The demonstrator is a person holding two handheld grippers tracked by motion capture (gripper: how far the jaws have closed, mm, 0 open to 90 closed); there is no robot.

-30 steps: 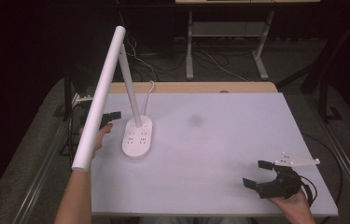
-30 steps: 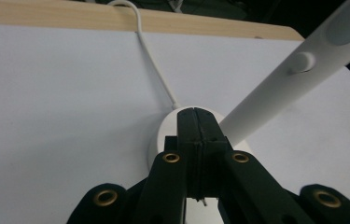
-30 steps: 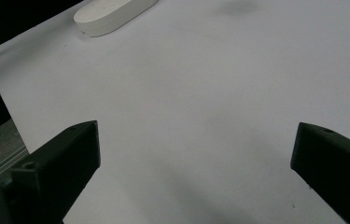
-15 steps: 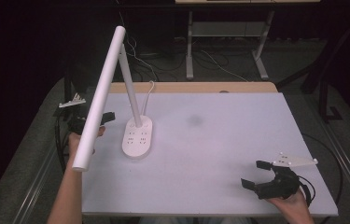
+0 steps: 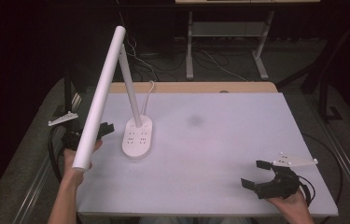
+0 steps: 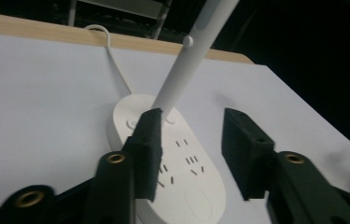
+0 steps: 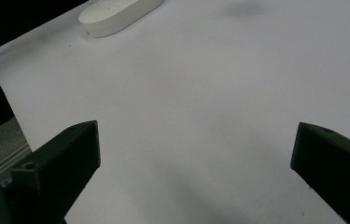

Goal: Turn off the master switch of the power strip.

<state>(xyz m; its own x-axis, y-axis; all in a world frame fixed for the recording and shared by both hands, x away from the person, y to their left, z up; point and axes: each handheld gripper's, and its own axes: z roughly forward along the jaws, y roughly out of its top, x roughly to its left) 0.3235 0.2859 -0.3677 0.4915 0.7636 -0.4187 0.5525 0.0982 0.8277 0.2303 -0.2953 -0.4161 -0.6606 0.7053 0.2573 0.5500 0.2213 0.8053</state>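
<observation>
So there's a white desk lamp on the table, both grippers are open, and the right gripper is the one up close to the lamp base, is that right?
Not quite. The left gripper is the one near the lamp base; the left gripper view shows its open jaws just short of it. The right gripper sits open at the table's near right corner in the high view. The rest is right.

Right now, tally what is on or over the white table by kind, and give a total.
Desk lamps: 1, the white desk lamp.
Handheld grippers: 2, the left gripper beside the lamp base, the right gripper near the front right corner, both with jaws apart.
Total: 3.
</observation>
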